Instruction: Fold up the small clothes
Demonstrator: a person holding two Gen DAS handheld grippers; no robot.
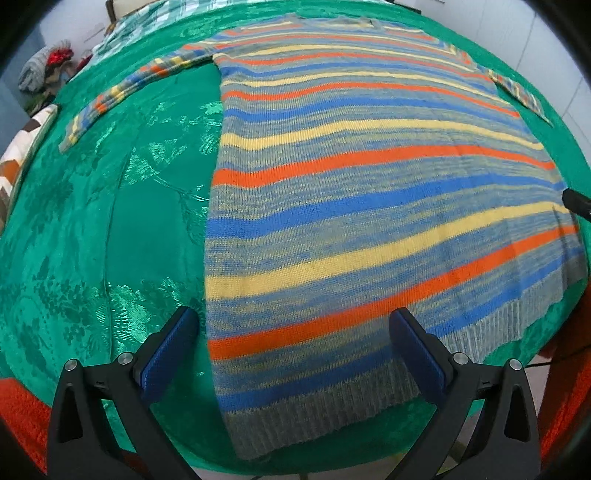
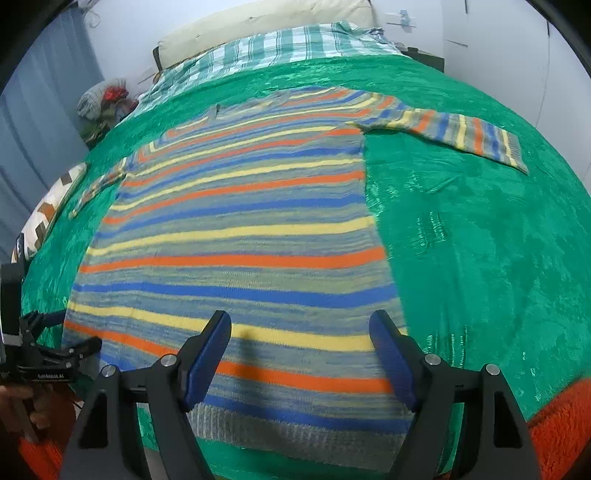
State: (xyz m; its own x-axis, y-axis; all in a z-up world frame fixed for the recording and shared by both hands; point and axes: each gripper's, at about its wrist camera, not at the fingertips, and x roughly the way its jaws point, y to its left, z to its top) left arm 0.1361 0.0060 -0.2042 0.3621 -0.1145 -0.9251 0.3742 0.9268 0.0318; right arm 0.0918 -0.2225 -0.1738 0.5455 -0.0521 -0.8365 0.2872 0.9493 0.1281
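Observation:
A striped knit sweater (image 1: 351,192), grey with orange, blue and yellow bands, lies flat and spread out on a green cloth (image 1: 110,221), sleeves out to both sides. It also shows in the right wrist view (image 2: 240,240). My left gripper (image 1: 295,332) is open and empty, above the sweater's lower left hem corner. My right gripper (image 2: 299,339) is open and empty, above the lower right part of the hem. The left gripper shows in the right wrist view (image 2: 66,332) at the sweater's left edge.
The green cloth (image 2: 480,240) covers a bed. A plaid cloth (image 2: 277,48) and a pale pillow (image 2: 258,26) lie at the far end. An orange blanket (image 2: 561,424) sits at the near edge. A patterned cushion (image 2: 48,210) and a pile of clothes (image 2: 103,99) are at left.

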